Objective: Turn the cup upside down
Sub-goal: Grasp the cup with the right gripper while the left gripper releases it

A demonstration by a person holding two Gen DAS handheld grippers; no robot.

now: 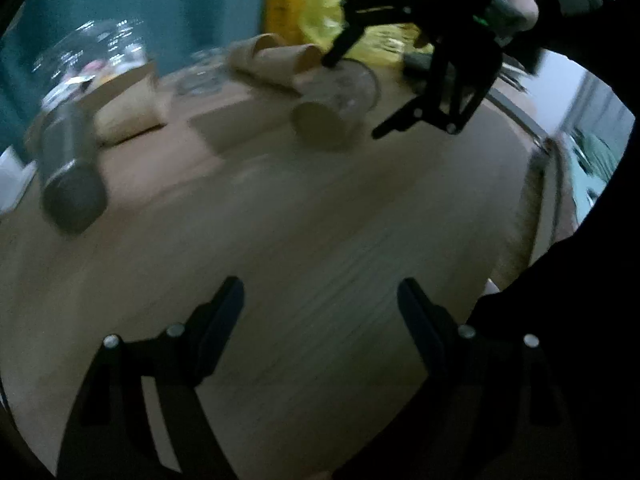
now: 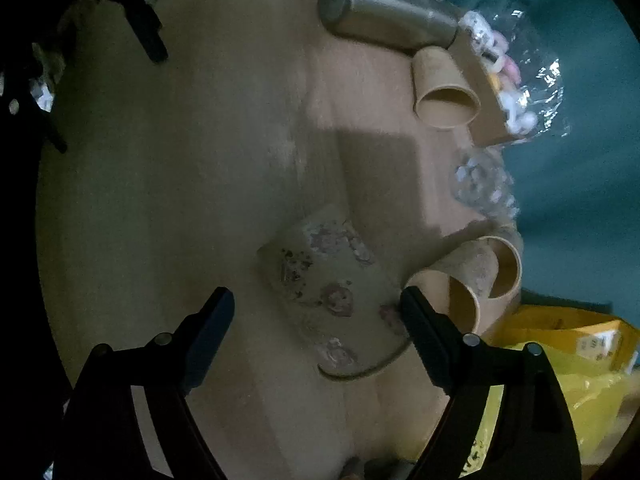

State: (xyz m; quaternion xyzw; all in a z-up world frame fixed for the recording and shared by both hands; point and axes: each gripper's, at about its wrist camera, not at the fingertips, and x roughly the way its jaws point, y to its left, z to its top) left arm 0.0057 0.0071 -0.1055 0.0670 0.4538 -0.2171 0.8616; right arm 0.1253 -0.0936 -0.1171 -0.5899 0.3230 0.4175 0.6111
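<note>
Dim, bluish light, pale wooden table (image 1: 304,240) filling the middle and lower part of both views, teal wall (image 1: 160,4) across the upper left of the left view, same teal wall (image 2: 580,184) along the right edge of the right view

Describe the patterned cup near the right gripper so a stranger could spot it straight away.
On the wooden table, look just ahead of the open right gripper. The patterned cup lies on its side there, next to two plain brown paper cups. It alone is pale with pinkish printed blotches.
</note>
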